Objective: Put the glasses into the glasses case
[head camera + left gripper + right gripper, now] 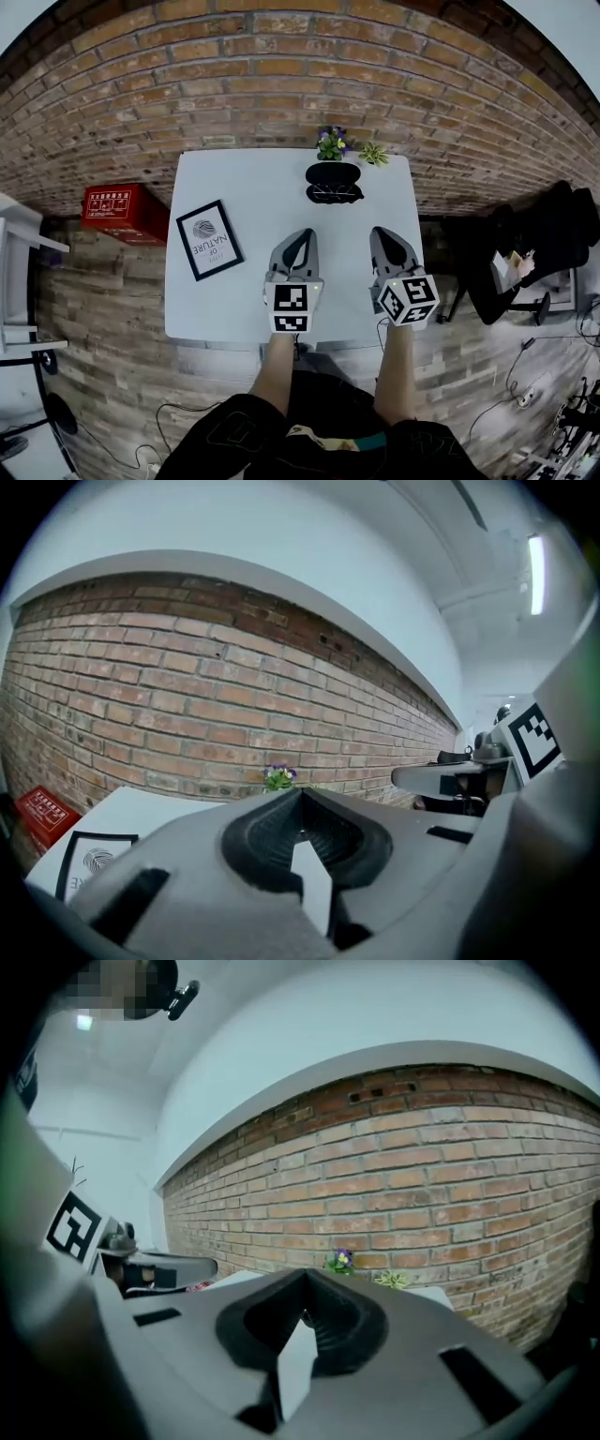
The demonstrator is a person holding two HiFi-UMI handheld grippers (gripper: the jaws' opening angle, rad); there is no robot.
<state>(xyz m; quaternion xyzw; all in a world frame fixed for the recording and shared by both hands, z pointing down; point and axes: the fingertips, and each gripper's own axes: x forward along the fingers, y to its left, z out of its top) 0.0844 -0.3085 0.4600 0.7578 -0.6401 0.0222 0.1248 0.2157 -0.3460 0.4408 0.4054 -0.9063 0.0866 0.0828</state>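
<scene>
- Two hand-held grippers are seen over the near edge of the desk: the left hand-held gripper and the right hand-held gripper. Each points roughly toward the brick wall.
- Jaws of both are pressed together at the tips, and nothing is pinched in either one.
- The glasses case is noted open at the far edge of the desk, just before two small potted plants.
- The glasses are seen touching the case on its near side. Whether they lie in its lower half or just in front of it cannot be told from the head view.
- Both grippers are well apart from the case. A framed print lies to the left, clear of the path.
- Step judged: no handling is in progress, and the hands are raised and empty.
- Next move, as judged: a forward reach with the jaws spread is called for, either to lift the glasses by the frame or, if they are seated, to fold the lid down.
</scene>
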